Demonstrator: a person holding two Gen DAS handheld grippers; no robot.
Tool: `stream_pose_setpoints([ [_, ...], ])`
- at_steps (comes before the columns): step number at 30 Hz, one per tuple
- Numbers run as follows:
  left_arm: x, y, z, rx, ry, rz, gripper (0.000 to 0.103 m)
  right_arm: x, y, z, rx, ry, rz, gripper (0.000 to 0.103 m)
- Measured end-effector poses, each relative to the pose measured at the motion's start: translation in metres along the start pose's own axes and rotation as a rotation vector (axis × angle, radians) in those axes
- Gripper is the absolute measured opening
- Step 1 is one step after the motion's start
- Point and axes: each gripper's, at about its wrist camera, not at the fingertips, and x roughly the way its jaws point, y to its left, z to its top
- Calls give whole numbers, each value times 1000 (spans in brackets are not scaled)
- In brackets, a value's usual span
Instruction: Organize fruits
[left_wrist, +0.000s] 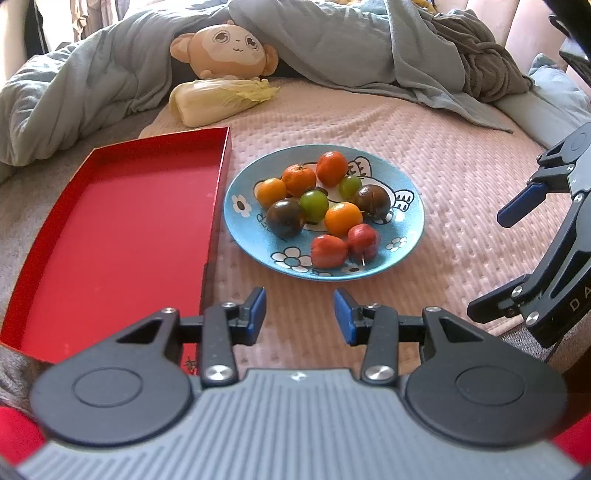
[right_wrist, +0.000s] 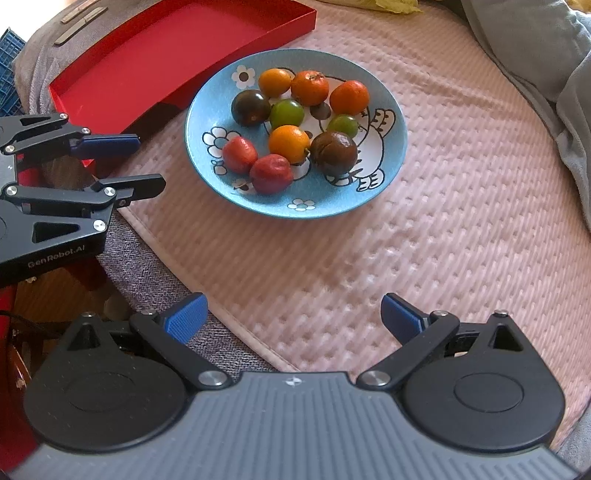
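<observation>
one plush monkey (left_wrist: 224, 50), left view only

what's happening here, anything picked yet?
Nothing picked yet. A person holds two grippers over a bed; the left gripper and the right gripper are both open and hold nothing. All ten small fruits sit on the blue plate. The red tray beside it holds no fruit.

Blue plate (left_wrist: 406, 236) w/ ten small fruits, on pink quilted cover (left_wrist: 461, 177); red tray (left_wrist: 122, 229) just beside it at left, nothing in it. Left gripper (left_wrist: 300, 317) in foreground, jaws apart, nothing betw. them; right gripper (left_wrist: 498, 258) at right edge, also parted. Behind: plush monkey (left_wrist: 225, 50), cabbage (left_wrist: 218, 99), rumpled grey-blue duvet (left_wrist: 85, 85).
</observation>
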Motion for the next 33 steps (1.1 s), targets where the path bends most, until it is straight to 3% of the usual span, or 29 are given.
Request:
stream_pose_setpoints([
  [33,3,-2,-4,-6,12,-6,44,4,0,-5,-18,25,0,101],
])
